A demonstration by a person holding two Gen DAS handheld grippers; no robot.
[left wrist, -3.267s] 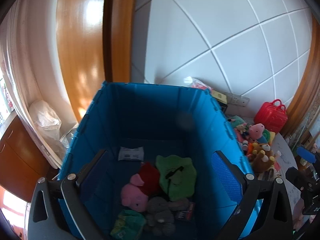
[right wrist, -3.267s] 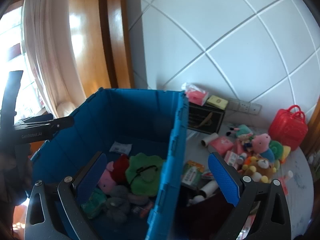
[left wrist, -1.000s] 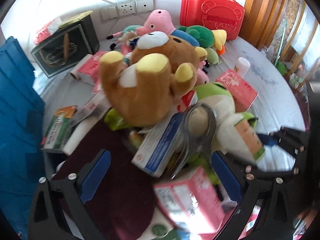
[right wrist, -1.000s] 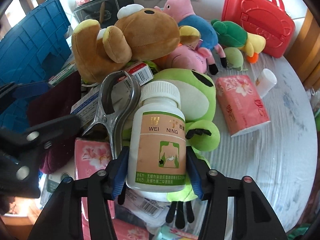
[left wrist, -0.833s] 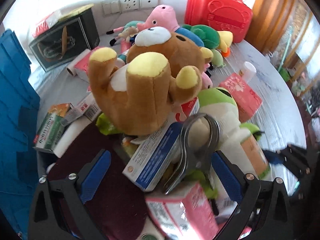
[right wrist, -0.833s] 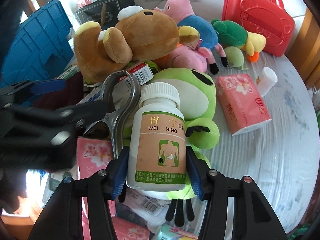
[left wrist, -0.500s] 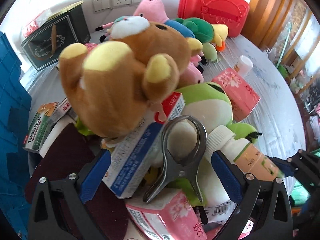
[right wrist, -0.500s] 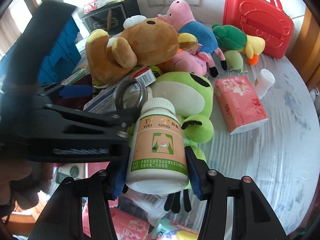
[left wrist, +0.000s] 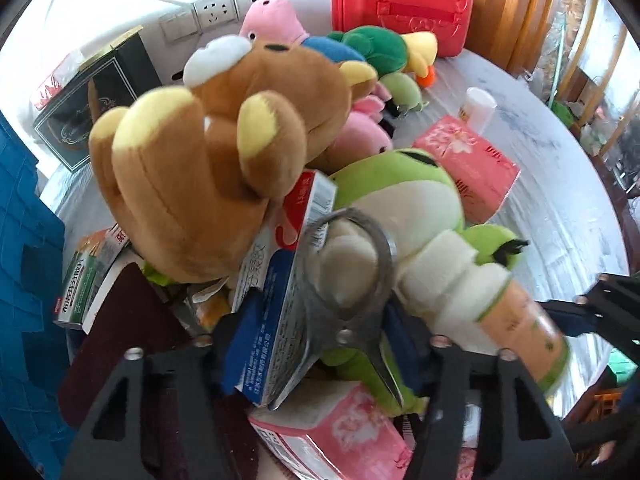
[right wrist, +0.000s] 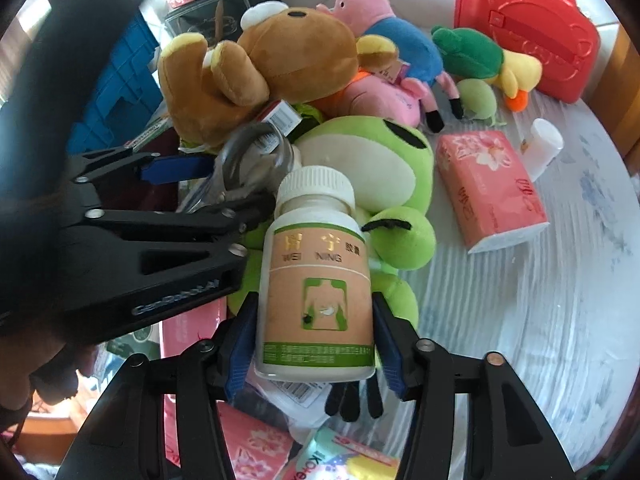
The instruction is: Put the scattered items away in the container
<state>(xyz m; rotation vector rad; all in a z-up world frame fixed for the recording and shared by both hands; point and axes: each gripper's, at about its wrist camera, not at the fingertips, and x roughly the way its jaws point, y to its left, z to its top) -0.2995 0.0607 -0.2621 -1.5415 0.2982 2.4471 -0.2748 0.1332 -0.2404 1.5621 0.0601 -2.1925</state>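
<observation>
A white pill bottle [right wrist: 316,280] with a tan and green label sits between my right gripper's [right wrist: 314,344] blue pads, which press its sides while the jaws are opening slightly. My left gripper [left wrist: 320,320] is closing on a blue-and-white box [left wrist: 272,300] and a metal clip [left wrist: 348,280] that lie on the pile, its pads against them. Above these lies a brown plush bear [left wrist: 208,152], with a green frog plush [left wrist: 404,200] to the right. The blue crate [left wrist: 20,240] stands at the left edge.
A pink tissue pack [right wrist: 488,184], a small white bottle [right wrist: 540,144], a pink pig plush [right wrist: 376,4], a green duck plush [right wrist: 476,56] and a red case [right wrist: 528,24] lie on the white table [right wrist: 540,300]. A black box [left wrist: 96,100] stands by the wall sockets.
My left gripper came from the crate to the pile, and its wide jaws have now closed around the box and the metal clip. The bottle stays in my right gripper, raised slightly.
</observation>
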